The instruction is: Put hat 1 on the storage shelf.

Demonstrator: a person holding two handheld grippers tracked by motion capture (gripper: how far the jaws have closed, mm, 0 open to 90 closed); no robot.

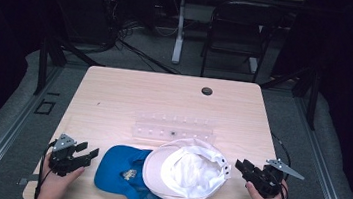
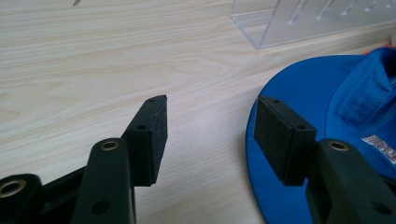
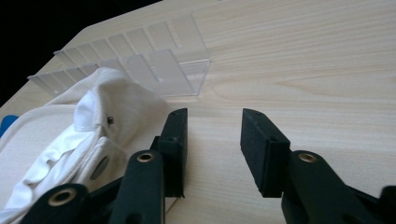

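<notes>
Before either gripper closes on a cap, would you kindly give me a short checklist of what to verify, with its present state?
1. Left gripper open: ok, jaws apart.
2. Right gripper open: ok, jaws apart.
3. Both grippers hold nothing: ok.
4. Blue fabric cap within the left gripper's reach: ok, its brim lies beside the right-hand jaw in the left gripper view.
5. White fabric cap free to lift: ok, it lies on top, overlapping the blue one.
6. Clear acrylic slotted rack out of the way: ok, it stands behind both caps on the light wooden table.
</notes>
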